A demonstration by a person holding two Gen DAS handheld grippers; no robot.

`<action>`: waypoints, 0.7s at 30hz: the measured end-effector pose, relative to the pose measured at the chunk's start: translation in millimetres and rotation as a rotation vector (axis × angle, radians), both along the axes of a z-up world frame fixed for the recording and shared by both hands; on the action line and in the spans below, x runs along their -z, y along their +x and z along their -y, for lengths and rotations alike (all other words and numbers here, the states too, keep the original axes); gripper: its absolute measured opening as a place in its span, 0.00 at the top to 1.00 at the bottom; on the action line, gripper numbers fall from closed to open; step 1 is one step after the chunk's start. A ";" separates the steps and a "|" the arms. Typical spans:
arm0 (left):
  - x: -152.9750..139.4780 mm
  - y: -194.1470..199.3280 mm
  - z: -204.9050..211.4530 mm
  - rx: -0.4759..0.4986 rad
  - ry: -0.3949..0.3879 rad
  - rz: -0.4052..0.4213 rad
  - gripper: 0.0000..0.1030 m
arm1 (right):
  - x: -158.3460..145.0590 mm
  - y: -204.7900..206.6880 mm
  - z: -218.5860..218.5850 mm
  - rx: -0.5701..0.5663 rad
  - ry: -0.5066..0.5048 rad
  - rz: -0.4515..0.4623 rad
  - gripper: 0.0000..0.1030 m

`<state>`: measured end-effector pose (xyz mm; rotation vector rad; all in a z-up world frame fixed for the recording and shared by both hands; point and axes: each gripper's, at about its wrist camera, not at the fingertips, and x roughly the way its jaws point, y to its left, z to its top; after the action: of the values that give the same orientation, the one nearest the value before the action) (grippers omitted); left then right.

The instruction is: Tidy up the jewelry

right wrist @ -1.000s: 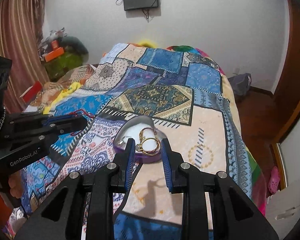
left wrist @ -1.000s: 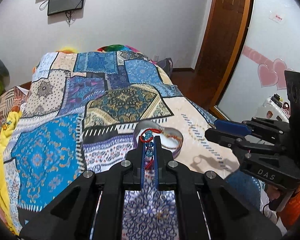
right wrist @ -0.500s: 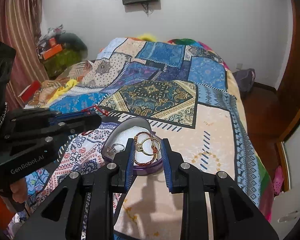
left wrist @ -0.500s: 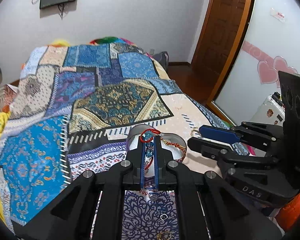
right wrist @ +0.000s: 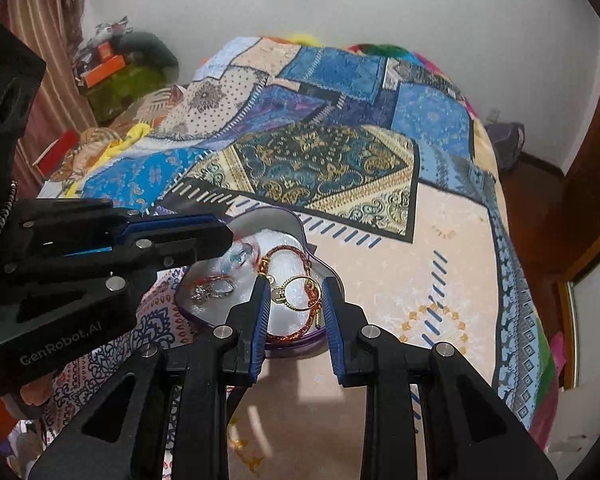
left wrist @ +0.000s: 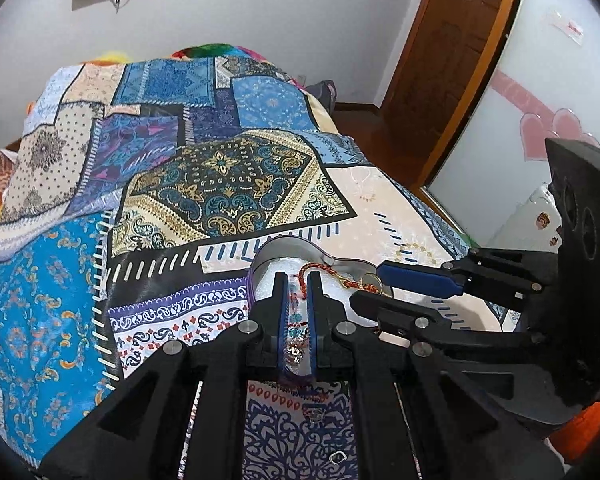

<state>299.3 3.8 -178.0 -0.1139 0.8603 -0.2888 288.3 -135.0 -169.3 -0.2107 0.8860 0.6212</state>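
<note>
A heart-shaped purple jewelry box with a white lining sits on the patchwork bedspread; it also shows in the left wrist view. My left gripper is shut on a red and blue beaded bracelet and holds it over the box. My right gripper stands over the box, its fingers closed on a gold hoop. An orange braided bracelet and silver earrings lie inside the box.
The bedspread covers the whole bed. Small metal pieces lie on it near me. A wooden door and a white cabinet with pink hearts stand to the right. Clutter lies at the far left.
Both grippers have moved forward and down over the box. The beaded bracelet now hangs lower between my left fingers, over the lining.
</note>
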 end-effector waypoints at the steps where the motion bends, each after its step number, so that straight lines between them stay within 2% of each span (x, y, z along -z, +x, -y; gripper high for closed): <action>1: 0.6 0.2 -0.9 -0.004 0.000 -0.001 0.95 | 1.1 0.8 0.3 -0.001 -0.001 -0.006 0.77; 12: -9.5 -10.5 -9.0 -0.031 0.034 0.024 0.94 | 1.2 -0.6 -2.2 0.010 -0.037 0.003 0.77; 15: -12.6 -14.4 -14.0 -0.048 0.038 0.030 0.89 | -1.8 -1.3 -2.2 0.014 -0.038 0.004 0.76; 19: -17.3 -22.6 -22.0 -0.071 0.041 0.040 0.81 | -9.1 -5.8 -3.8 0.024 -0.053 0.030 0.67; 21: -19.8 -27.5 -24.9 -0.076 0.046 0.046 0.81 | -13.1 -7.6 -4.2 0.028 -0.052 0.041 0.64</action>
<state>271.7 28.7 -158.2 -0.0965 0.8146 -0.1996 280.7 -130.8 -156.2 -0.2570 0.8648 0.5661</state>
